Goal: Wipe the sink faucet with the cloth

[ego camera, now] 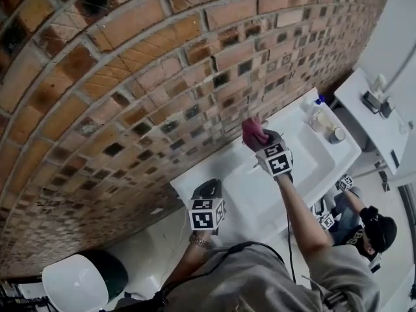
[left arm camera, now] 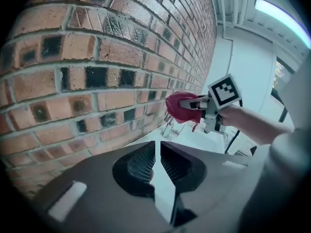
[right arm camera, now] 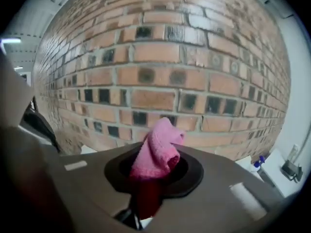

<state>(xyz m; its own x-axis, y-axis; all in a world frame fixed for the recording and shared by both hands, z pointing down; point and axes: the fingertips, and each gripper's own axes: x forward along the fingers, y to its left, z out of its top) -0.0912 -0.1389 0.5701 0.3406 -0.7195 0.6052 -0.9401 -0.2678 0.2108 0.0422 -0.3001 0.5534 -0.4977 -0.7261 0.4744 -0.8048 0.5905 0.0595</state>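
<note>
Your right gripper [ego camera: 260, 139] is clamped on a crumpled crimson-pink terry cloth [ego camera: 252, 129]. In the right gripper view the cloth fills the gap between the jaws and its folded end sticks out past the tips toward the red brick wall [ego camera: 130, 77]. You hold it at the far edge of the white rectangular sink [ego camera: 311, 164], close to the wall.

In the left gripper view the cloth hangs just above a small chrome faucet [left arm camera: 171, 128]. Its lower edge is very near the faucet's top, but you cannot tell from these views whether they touch.

Your left gripper [left arm camera: 155, 147] has its jaws drawn together to a thin slit with nothing between them. It sits near you over the left end of the white worktop [ego camera: 195, 186] that carries the sink, well apart from the cloth and pointing toward the wall.

At the right end of the sink, by the wall, stand a clear plastic bottle with a blue cap [ego camera: 319, 114] and a small round jar [ego camera: 336, 135]. They are close to each other and well to the right of the cloth.

On the floor at the near left there is a round white object [ego camera: 75, 283] against something dark. At the near right another person [ego camera: 370, 231] crouches below the sink, holding grippers with marker cubes.
</note>
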